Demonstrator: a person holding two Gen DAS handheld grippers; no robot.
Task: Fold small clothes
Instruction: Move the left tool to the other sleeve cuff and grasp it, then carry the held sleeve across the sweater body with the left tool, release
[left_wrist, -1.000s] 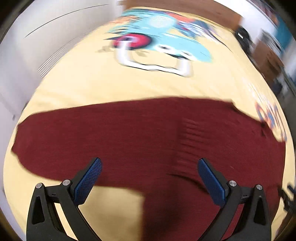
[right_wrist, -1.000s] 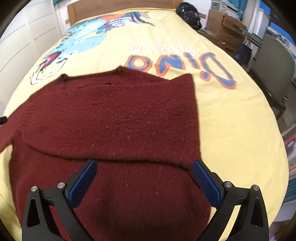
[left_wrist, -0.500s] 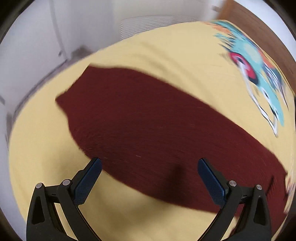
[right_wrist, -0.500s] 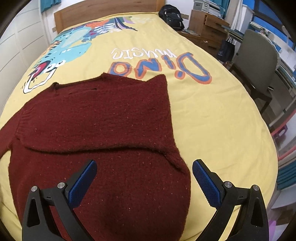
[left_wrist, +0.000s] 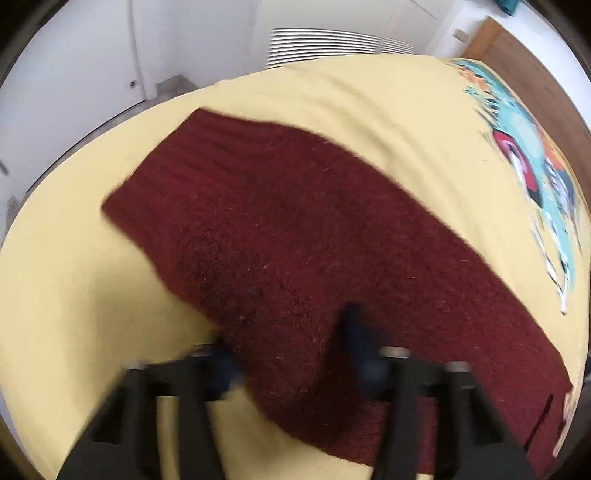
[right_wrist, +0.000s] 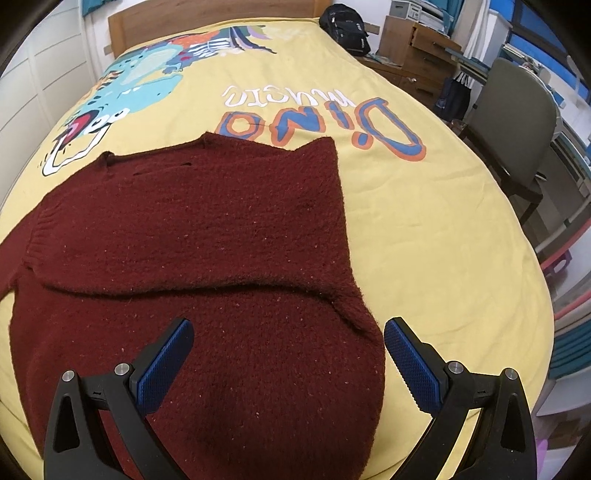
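R wrist: "Dino" print on bedspread (right_wrist: 424, 221) | R tool (right_wrist: 288, 354) wide over sweater (right_wrist: 221, 277) | L tool (left_wrist: 291, 354) blurred, can't tell

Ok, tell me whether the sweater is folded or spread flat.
Partly folded: one sleeve lies across the sweater, while the other sleeve is stretched out on the bed.

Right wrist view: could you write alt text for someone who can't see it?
A dark red knitted sweater lies flat on a yellow dinosaur-print bedspread, one sleeve folded across its body. The open right gripper, with blue pads, hovers over its near part; a grey chair stands beside the bed.
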